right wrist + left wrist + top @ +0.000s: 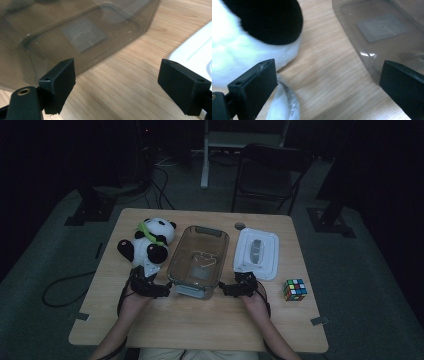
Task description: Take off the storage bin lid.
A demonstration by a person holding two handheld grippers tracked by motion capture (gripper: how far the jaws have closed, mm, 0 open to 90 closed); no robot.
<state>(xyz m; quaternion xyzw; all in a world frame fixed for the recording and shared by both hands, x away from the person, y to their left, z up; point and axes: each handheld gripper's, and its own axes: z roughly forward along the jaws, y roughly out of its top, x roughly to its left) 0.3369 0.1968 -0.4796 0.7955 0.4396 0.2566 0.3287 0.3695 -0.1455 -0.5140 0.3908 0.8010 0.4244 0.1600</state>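
Both grippers, L (167,291) & R (223,289), jaws apart, flanked clear rectangular plastic bin (198,260) at 9/3 o'clock; nothing gripped yet, bin empty.

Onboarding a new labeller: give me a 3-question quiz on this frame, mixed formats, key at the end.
1. True or false: the clear plastic container stands between the left gripper and the right gripper.
2. Multiple choice: what lies on the table to the right of the white lid, near the table's right edge? A) a Rubik's cube B) a mug C) a pair of scissors
3. Fill in: the soft toy nearest the left gripper is a ____.

Key
1. True; each gripper sits at a near corner of it, fingers spread.
2. A, the Rubik's cube.
3. panda: the plush panda.
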